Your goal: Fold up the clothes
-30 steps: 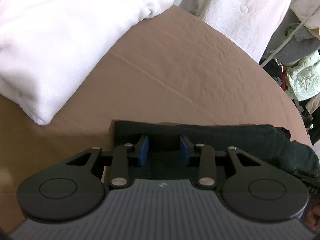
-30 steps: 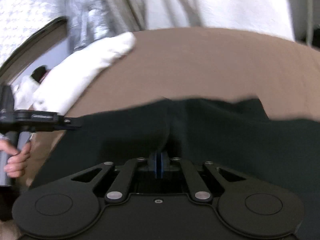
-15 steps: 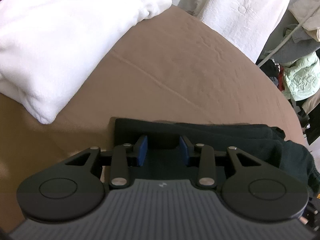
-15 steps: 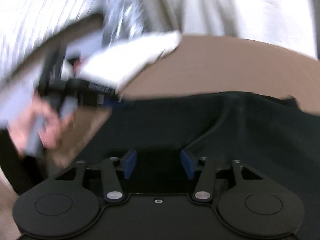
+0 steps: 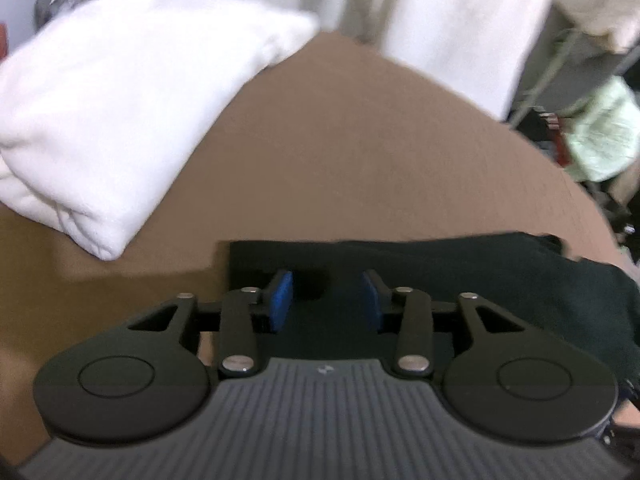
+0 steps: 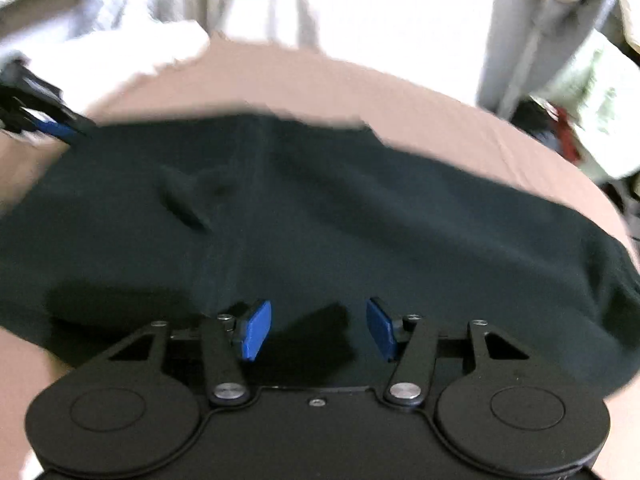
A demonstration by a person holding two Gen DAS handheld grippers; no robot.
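Note:
A dark green, nearly black garment (image 6: 320, 216) lies folded flat on the brown bed sheet (image 6: 400, 104). In the left wrist view it is a low dark strip (image 5: 460, 268) across the front. My left gripper (image 5: 326, 300) is open and empty, its blue pads over the garment's left end. My right gripper (image 6: 318, 330) is open and empty, just above the garment's near edge. The left gripper's tip (image 6: 52, 126) shows at the garment's far left corner in the right wrist view. Both views are blurred.
A thick folded white blanket (image 5: 112, 128) lies on the sheet (image 5: 360, 152) at the back left. White fabric (image 5: 440, 20) hangs behind the bed. A heap of clothes, one pale green (image 5: 600, 136), sits off the bed's right side.
My right gripper has opened and let go of the garment, which now lies flat. It has pulled back a little. My left gripper stays open over the left end, its view tilting up slightly.

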